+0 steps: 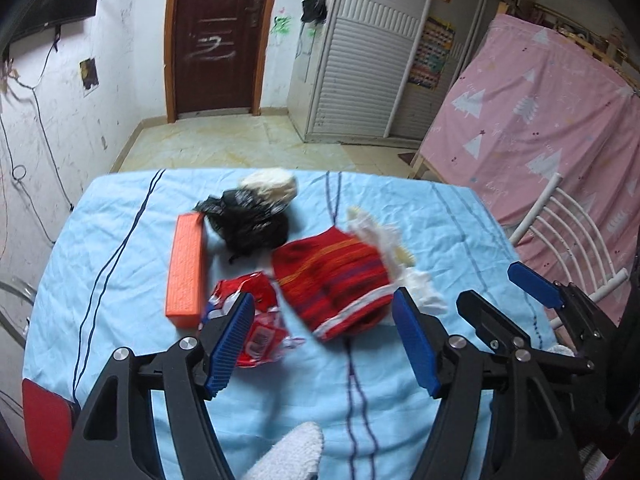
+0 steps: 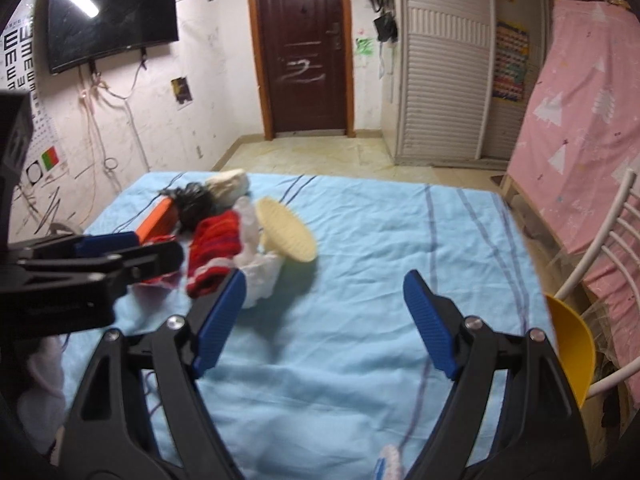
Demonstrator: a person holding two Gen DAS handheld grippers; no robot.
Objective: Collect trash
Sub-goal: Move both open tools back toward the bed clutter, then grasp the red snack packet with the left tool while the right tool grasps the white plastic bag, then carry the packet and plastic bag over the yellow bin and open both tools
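Now both claws are open and hold nothing. The left claw [image 1: 324, 344] hangs over the red wrapper [image 1: 260, 320] in the trash pile on the table [image 1: 120, 240]. Next it should drop and pinch it. The right claw [image 2: 324, 320] waits nearby.

Table cloth [image 1: 120, 240] is light blue with thin dark stripes. On it – an orange block [image 1: 186, 270], a red striped knit hat [image 1: 332, 280], a crumpled black bag [image 1: 248, 224], a red-and-white wrapper [image 1: 264, 320], a cream ridged dish [image 2: 286, 234]. Upper right of the frame – pink sheet [image 1: 540, 120] with white trees.
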